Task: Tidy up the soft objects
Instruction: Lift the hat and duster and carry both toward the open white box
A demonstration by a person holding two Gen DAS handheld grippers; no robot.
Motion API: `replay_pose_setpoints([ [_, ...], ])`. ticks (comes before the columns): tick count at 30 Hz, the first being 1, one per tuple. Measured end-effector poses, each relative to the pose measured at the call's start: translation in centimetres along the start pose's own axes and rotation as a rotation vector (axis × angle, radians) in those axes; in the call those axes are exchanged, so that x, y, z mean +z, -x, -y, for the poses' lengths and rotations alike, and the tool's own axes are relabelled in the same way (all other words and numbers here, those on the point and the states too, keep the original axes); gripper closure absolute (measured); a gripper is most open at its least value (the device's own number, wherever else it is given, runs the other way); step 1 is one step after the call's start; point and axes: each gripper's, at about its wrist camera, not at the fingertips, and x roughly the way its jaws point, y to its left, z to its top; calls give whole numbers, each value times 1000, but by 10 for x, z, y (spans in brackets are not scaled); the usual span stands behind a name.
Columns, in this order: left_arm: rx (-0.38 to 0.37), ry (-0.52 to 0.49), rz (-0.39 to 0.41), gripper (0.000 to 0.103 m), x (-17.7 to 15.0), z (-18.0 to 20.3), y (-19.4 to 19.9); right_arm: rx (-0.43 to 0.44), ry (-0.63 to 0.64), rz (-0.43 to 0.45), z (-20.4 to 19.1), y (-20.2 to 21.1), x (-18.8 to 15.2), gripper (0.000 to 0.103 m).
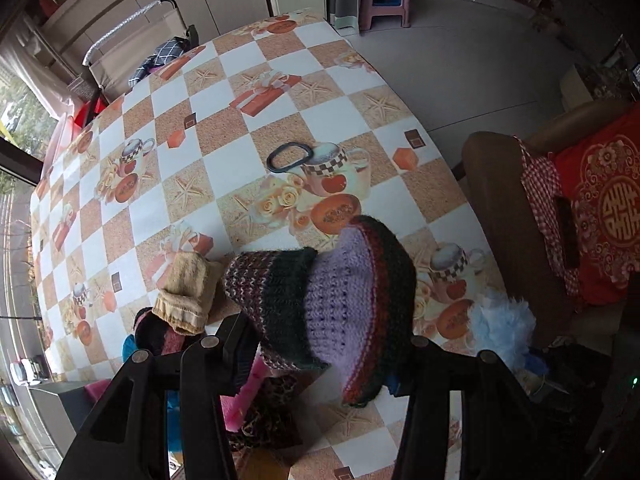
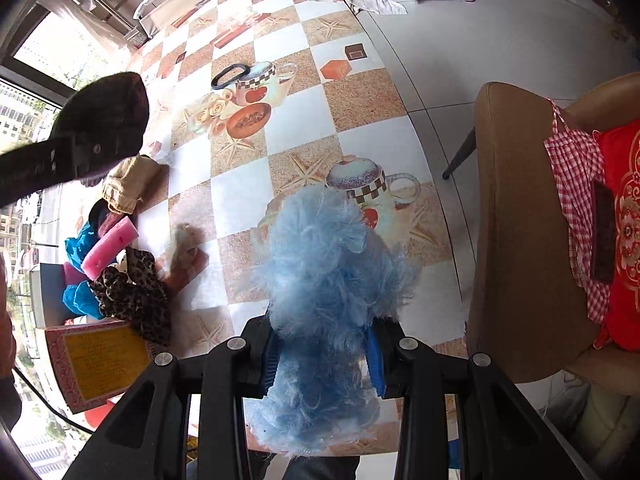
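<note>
Knitted hat [image 1: 344, 296] clamped in left tongs [image 1: 320, 356], blue fluff [image 2: 324, 280] in right tongs [image 2: 322, 354]

Our left gripper [image 1: 320, 344] points steeply down, clamped on something soft; our right gripper [image 2: 324, 356] likewise, jaws nearly closed.

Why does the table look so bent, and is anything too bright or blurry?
Both views: fisheye lenses curve the checked tablecloth. Right wrist view: the window is blown out white, and the fluffy light-blue item looks soft up close. Left wrist view: evenly lit, sharp.
</note>
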Motion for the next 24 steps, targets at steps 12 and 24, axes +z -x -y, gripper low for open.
replay_pose_setpoints([
  [12, -114, -134, 16, 50, -89, 37, 53, -23, -52, -6, -3, 29, -54, 66],
  [24, -228, -271, 48, 50, -191, 14, 99, -43, -106, -34, -58, 45, -139, 66],
])
